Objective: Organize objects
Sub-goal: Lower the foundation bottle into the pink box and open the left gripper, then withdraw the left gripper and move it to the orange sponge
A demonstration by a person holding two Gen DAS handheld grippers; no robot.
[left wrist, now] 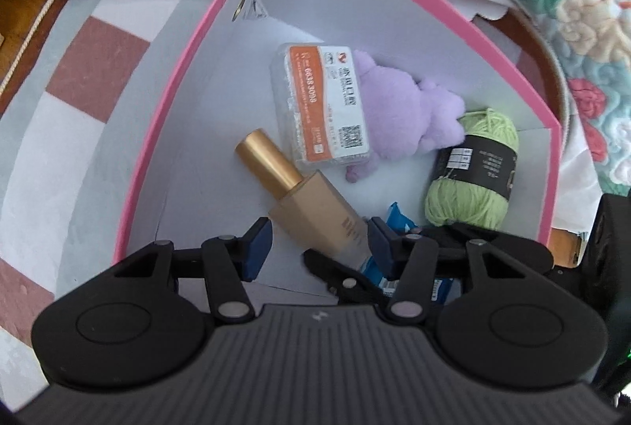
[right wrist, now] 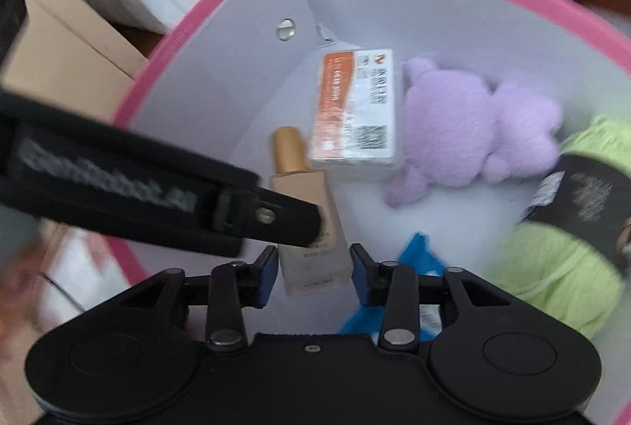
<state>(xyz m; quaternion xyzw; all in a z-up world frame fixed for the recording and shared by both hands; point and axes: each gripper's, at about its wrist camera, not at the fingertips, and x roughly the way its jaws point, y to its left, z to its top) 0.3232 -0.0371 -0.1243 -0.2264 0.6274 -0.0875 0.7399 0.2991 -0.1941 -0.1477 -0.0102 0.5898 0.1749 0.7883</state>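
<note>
The left gripper is standing spread around the beige bottle, pads not visibly pressing. The right gripper is likewise hanging spread about the bottle's square base (this view is blurred). Only the left view is showing the checked cloth. Farther into the pink-rimmed box are lying a fuzzy green yarn ball, a labelled clear case and a soft purple plush.

Pink-rimmed box, gold bottle, lilac plush, green yarn, blue packet.
</note>
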